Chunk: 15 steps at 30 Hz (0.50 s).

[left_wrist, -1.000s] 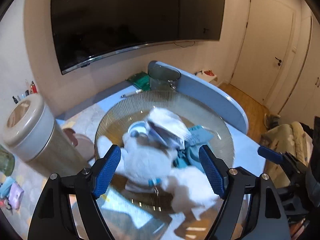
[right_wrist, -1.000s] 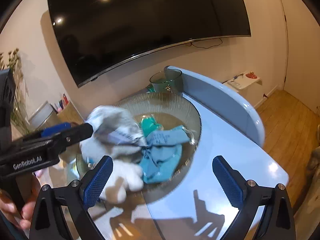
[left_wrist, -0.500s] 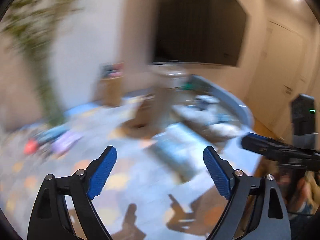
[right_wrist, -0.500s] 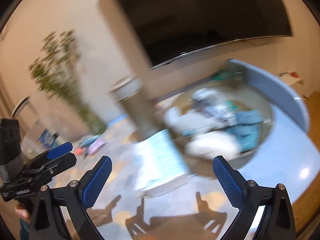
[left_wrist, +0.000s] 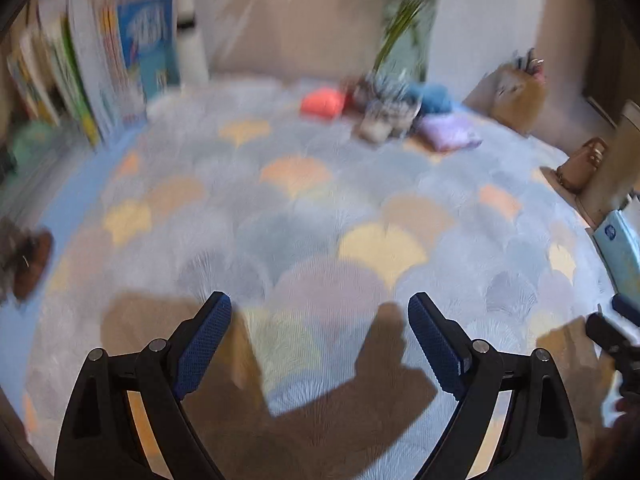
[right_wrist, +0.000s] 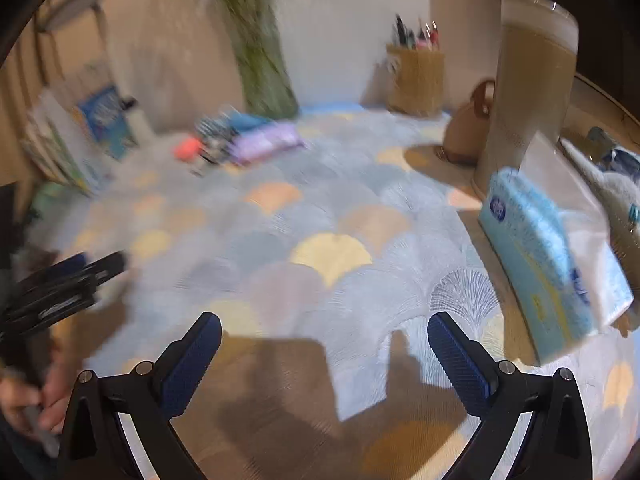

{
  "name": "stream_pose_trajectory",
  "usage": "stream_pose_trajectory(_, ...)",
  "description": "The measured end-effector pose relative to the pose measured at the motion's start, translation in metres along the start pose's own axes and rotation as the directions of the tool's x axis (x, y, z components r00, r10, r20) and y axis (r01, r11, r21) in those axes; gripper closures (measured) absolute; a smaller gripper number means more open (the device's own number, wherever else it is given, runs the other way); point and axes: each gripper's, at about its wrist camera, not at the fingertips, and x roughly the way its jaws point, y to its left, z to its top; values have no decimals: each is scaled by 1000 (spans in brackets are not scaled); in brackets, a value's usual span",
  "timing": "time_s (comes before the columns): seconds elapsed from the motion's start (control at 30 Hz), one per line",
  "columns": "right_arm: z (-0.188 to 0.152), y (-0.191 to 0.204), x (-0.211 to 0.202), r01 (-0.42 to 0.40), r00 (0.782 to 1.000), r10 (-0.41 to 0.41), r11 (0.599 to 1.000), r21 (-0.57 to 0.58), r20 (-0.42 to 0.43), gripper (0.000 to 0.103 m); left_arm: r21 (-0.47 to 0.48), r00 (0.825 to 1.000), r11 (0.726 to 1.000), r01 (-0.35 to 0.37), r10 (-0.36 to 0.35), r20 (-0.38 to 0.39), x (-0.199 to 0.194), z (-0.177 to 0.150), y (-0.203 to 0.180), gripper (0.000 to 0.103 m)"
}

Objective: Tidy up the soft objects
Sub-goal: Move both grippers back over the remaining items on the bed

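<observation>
Both cameras have swung away from the glass bowl of plush toys and cloths that filled them a second ago, and now look down over a tablecloth (left_wrist: 304,208) patterned with pastel fans. In the left wrist view, blurred by motion, the left gripper (left_wrist: 319,340) hangs above bare cloth; its jaws have just been opening and stand wide with nothing between them. Far across the table lies a small cluster of soft things: a coral pouch (left_wrist: 323,103), a grey striped bundle (left_wrist: 386,114), a blue one (left_wrist: 434,98) and a lilac pouch (left_wrist: 448,133), touching or just beside one another near a plant (left_wrist: 400,28). Books (left_wrist: 100,68) lean at the left. In the right wrist view the right gripper (right_wrist: 324,354) is likewise spread wide and empty over the cloth. The same cluster sits at the far side, well apart from it. A tissue pack (right_wrist: 540,256) lies at the right beside a tall canister (right_wrist: 528,80), with a white plush toy (right_wrist: 616,196) behind it. The left gripper shows at the left edge, held in a hand (right_wrist: 38,396).
</observation>
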Motion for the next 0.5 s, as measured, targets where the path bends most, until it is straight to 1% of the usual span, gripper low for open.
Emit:
stream_pose_trajectory(0.03,-4,-4,9,4,1000,-4,1000,22,-9,0,-16,1000,999,27,-27,8,1,1,3,13)
stream_pose_trajectory(0.1,-4,-15,18,5,999,-1,997,76,-52,0,-49,999,998,37,-36,11,3,2,8,13)
stream_pose_trajectory(0.13,-2,-18,16,-11,999,15,996,93,-33,0,-55,999,998,37,-37,6,5,3,9,13)
stream_pose_trajectory(0.2,-3,-25,18,-39,999,42,992,119,-29,0,-40,1000,999,28,-27,6,4,3,4,13)
stream_pose_trajectory(0.27,-4,-23,17,-32,999,36,993,111,-26,0,-23,1000,1000,21,-21,4,4,2,1,13)
stream_pose_trajectory(0.4,-3,-11,22,28,998,-25,998,50,-52,0,-10,1000,1000,16,-16,0,5,1,2,12)
stream_pose_trajectory(0.5,-4,-9,22,50,998,-48,998,36,-51,0,0,1000,1000,-4,4,-4,7,1,0,12)
